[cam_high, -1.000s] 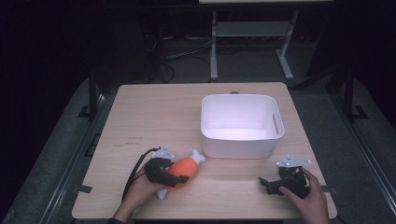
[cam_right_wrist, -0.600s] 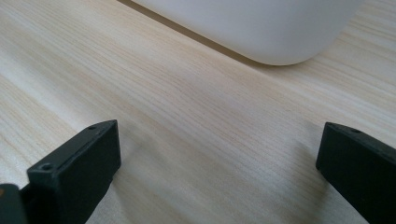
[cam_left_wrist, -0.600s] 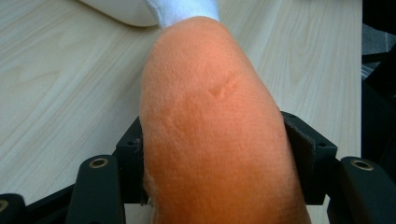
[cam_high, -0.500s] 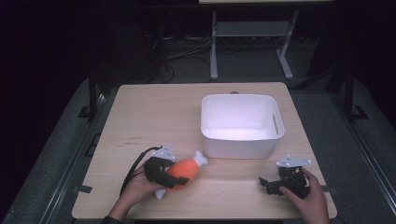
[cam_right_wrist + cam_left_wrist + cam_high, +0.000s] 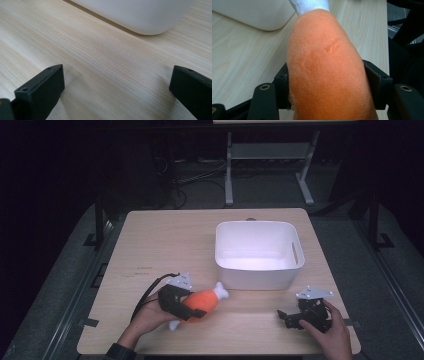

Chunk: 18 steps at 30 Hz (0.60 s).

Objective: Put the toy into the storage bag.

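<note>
your left gripper (image 5: 192, 306) is clamping the orange plush drumstick toy (image 5: 202, 301) near the white plastic bin (image 5: 258, 277); your right gripper (image 5: 290, 317) is resting wide open, gripping nothing.

A pale wooden bench (image 5: 165, 245) with light grain carries a white plastic tub (image 5: 259, 254), which stands on its right half toward the far edge. An orange plush drumstick (image 5: 202, 301) lies near the front edge, just left of the tub's near corner.
</note>
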### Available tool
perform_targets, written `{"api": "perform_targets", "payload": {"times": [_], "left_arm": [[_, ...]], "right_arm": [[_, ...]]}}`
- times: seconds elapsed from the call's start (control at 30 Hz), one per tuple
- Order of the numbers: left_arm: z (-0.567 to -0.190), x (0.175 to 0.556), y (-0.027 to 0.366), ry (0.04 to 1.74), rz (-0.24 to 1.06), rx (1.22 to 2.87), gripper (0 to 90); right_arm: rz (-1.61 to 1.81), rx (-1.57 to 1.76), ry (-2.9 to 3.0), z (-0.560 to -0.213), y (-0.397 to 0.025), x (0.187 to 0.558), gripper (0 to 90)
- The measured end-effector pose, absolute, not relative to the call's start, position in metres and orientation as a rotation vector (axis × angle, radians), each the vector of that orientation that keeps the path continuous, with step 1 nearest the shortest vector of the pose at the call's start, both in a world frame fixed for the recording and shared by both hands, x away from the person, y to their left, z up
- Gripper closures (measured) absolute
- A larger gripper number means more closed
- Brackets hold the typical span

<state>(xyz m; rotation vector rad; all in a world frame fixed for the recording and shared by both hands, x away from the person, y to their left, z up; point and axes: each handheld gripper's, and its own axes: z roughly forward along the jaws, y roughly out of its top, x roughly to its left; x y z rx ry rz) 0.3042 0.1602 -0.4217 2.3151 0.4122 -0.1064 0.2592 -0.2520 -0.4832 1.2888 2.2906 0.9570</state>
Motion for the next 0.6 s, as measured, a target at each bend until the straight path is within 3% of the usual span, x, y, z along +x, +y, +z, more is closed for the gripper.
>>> {"api": "perform_targets", "payload": {"times": [0.6], "left_arm": [[-0.396, 0.312, 0.133, 0.277, -0.116, 2.351, 35.5]], "right_arm": [[0.957, 1.287, 2.291, -0.483, -0.252, 0.259, 0.0]]}}
